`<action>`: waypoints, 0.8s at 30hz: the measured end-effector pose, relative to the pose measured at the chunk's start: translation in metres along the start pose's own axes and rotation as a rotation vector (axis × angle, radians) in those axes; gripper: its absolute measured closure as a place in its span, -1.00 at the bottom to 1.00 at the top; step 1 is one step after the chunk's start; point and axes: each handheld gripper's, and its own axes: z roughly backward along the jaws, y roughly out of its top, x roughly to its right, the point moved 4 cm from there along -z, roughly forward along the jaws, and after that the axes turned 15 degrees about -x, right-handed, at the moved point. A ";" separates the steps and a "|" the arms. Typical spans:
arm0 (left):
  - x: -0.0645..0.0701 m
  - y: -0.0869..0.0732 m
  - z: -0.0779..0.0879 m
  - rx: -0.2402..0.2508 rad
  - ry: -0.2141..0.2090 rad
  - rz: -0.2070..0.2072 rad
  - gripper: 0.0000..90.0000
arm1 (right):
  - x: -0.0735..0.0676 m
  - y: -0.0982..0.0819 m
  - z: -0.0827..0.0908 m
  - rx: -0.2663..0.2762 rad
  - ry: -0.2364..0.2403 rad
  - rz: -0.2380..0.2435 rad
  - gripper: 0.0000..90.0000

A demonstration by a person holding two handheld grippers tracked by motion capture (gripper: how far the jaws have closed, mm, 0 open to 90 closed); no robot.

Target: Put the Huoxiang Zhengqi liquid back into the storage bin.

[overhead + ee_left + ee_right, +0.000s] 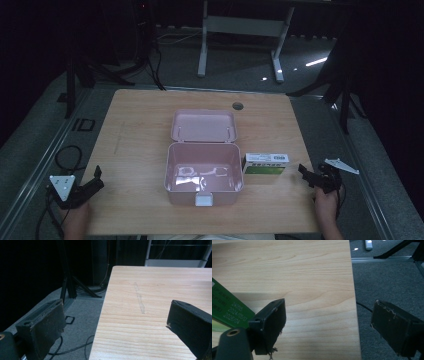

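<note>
Both hands rest low at the table's near corners, left gripper (96, 176) and right gripper (303, 172) jaws apart, nothing held.

Pale wood table (140, 125); round grommet hole (237, 106) near far edge; white desk frame (240, 30) on floor beyond.

Wooden table (135, 130) bears pink case (203, 172), green box (266, 164).

The carton (266, 163) lies just right of the open box (204, 172), probably touching.
</note>
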 end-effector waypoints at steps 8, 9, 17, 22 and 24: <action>0.000 0.000 0.000 -0.001 -0.008 0.000 -0.95 | 0.000 0.000 -0.001 -0.020 0.005 -0.001 -0.72; 0.001 0.000 0.000 -0.002 -0.012 -0.003 -0.95 | 0.000 0.000 -0.001 -0.020 0.005 -0.001 -0.72; 0.001 0.000 0.000 -0.003 -0.014 -0.005 -0.95 | -0.011 -0.002 -0.003 -0.127 0.201 0.189 -0.72; 0.001 0.000 0.000 -0.004 -0.016 -0.006 -0.95 | -0.020 -0.004 -0.002 -0.193 0.258 0.344 -0.72; 0.001 0.000 0.000 -0.005 -0.015 -0.007 -0.95 | -0.023 -0.004 -0.002 -0.222 0.286 0.418 -0.72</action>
